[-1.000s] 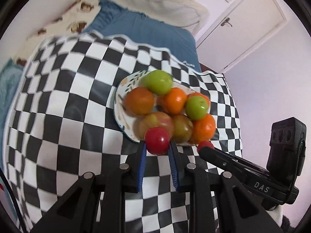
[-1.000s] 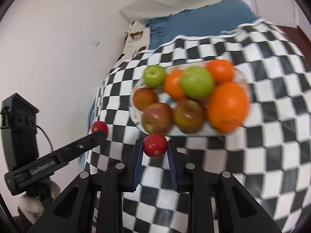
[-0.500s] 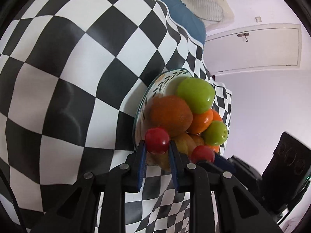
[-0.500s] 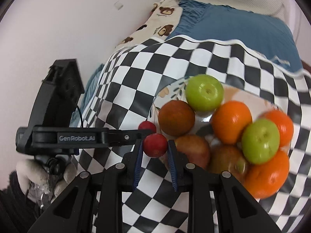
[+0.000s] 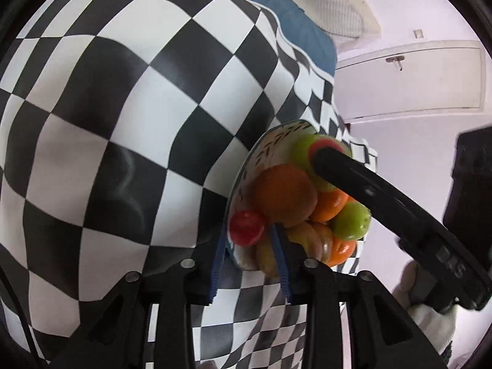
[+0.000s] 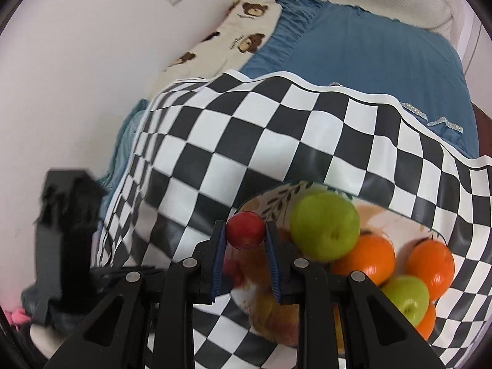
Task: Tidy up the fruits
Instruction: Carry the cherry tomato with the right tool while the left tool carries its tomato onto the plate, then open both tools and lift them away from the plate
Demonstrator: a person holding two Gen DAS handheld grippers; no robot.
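Note:
A patterned plate point(image 6: 270, 204) holds green apples point(image 6: 324, 226), oranges point(image 6: 366, 256) and brownish apples on the checkered cloth. My right gripper point(image 6: 245, 235) is shut on a small red fruit point(image 6: 245, 230) above the plate's left rim. My left gripper point(image 5: 249, 240) has its jaws spread; a small red fruit point(image 5: 247, 228) sits between them at the plate's edge point(image 5: 243, 172), apart from the right pad. The right gripper's finger point(image 5: 369, 190) crosses the plate in the left wrist view, its red fruit point(image 5: 323, 147) at the tip.
The checkered cloth point(image 6: 246, 129) covers the table. Behind it lie a blue bed cover point(image 6: 353, 52) and a bear-print pillow point(image 6: 233, 30). A white door point(image 5: 409, 80) is at the right. The left gripper body point(image 6: 67, 233) stands at the left.
My left gripper's jaws have opened around its red fruit at the plate's edge. My right gripper has carried its red fruit up over the plate, near the green apple.

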